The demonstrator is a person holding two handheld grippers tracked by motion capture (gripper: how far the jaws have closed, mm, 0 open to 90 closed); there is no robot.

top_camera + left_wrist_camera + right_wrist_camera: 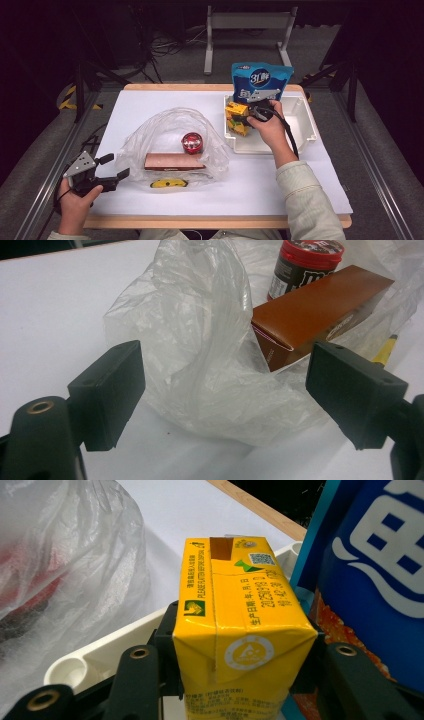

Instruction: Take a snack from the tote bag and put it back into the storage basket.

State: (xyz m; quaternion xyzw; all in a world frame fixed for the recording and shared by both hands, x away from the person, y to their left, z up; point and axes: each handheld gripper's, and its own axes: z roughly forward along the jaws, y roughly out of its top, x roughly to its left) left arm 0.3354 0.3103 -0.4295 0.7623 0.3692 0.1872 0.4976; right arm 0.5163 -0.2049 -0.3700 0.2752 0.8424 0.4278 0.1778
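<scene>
A clear plastic bag (172,135) lies mid-table and holds a brown box (174,161) and a red-lidded jar (192,142). A yellow item (169,183) lies at the bag's front edge. My left gripper (112,167) stands open just left of the bag; in the left gripper view the bag (200,350) sits between the jaws, with the box (320,315) and jar (305,265) behind. My right gripper (239,116) is shut on a yellow drink carton (240,625) at the left side of the white tray (300,135). The carton (236,111) is held above the tray's floor.
A blue snack pouch (261,80) stands upright at the tray's back edge, close to the carton, and the pouch (370,545) is right beside it in the right gripper view. The white tabletop (150,105) has free room at back left and front right.
</scene>
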